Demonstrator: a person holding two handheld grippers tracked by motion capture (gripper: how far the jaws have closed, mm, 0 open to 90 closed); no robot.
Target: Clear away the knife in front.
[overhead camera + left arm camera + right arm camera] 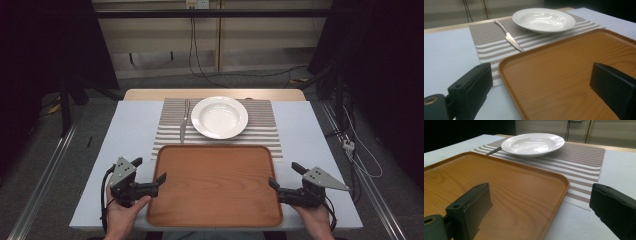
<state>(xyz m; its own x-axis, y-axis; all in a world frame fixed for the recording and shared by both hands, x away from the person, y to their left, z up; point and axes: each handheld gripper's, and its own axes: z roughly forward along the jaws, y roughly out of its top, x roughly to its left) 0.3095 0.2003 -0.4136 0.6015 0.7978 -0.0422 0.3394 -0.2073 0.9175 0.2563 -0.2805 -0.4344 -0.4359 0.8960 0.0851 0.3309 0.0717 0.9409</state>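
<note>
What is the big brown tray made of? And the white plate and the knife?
Tray: looks like wood, or plastic printed like wood; grain lines show under a smooth satin finish. Plate: likely glazed ceramic, glossy white with bright light spots. Knife: looks like metal, silvery and shiny. It lies on the striped mat, which looks woven.

Bright overhead light glares on the plate [544,19]; surroundings dark, near jaws softly blurred.
</note>
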